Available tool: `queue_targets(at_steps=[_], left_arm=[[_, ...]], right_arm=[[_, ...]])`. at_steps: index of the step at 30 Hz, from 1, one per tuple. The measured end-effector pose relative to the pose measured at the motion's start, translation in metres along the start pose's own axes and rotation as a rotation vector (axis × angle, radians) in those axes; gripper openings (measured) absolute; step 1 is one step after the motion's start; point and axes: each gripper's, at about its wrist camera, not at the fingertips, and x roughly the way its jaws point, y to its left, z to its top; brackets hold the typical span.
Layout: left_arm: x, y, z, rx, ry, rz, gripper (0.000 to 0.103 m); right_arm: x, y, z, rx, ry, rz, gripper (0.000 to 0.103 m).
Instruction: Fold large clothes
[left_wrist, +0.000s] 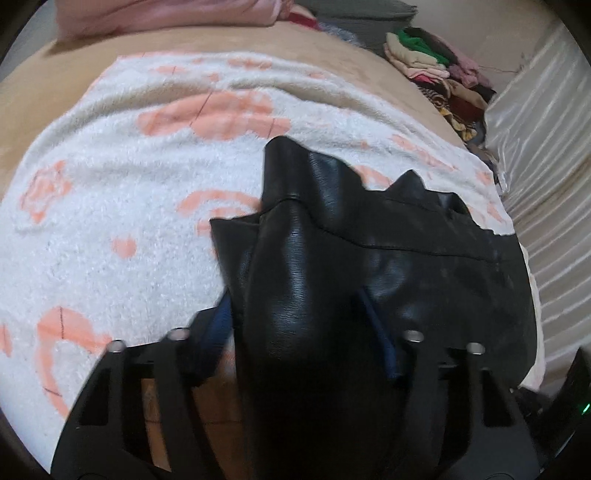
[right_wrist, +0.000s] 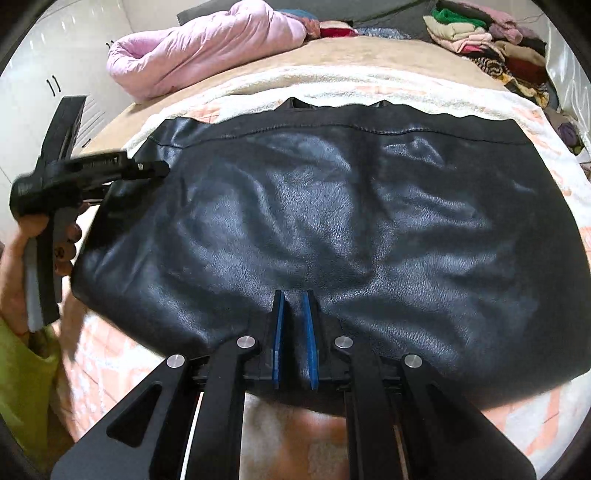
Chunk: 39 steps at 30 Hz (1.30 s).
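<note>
Left gripper has a thick bunch of the black garment pinched between its blue pads, the fold rising up over the fingers and filling the lower middle of its view. Right gripper sits at the garment's near edge with its pads close together, a narrow gap showing; a ridge of leather seems to lie in that gap, but whether it is truly gripped I cannot tell.

Spread on a white towel with orange shapes, the garment lies on a tan bed, with towel margin bare on the far and right sides.

Only the right view shows the garment's full spread, its stitched far hem, the left tool seen from outside at the garment's left corner, and a pink quilt. Both views show a clothes pile at the far right corner.
</note>
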Motion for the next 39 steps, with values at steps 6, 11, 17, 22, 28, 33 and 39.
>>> queue_targets(at_steps=[6, 11, 17, 22, 28, 33, 39], left_arm=[[-0.023, -0.009, 0.006, 0.013, -0.041, -0.048, 0.026], [-0.030, -0.014, 0.011, 0.022, -0.056, -0.068, 0.022], [-0.034, -0.023, 0.014, 0.041, -0.072, -0.084, 0.020], [-0.034, -0.024, 0.015, 0.046, -0.070, -0.056, 0.020], [-0.035, -0.023, 0.016, 0.046, -0.067, -0.060, 0.020], [-0.036, -0.025, 0.016, 0.056, -0.071, -0.055, 0.020], [-0.037, -0.026, 0.016, 0.053, -0.072, -0.064, 0.020]], right_arm=[[-0.015, -0.007, 0.065, 0.018, -0.122, -0.007, 0.010], [0.024, -0.015, 0.112, 0.005, -0.088, -0.042, 0.010], [0.075, -0.026, 0.110, 0.042, 0.003, -0.069, 0.008], [0.036, -0.019, 0.100, 0.019, -0.080, -0.003, 0.028], [-0.030, 0.037, 0.048, -0.211, -0.229, 0.129, 0.080], [-0.038, 0.100, -0.020, -0.506, -0.288, 0.011, 0.094], [0.000, 0.165, -0.053, -0.745, -0.316, -0.163, 0.096]])
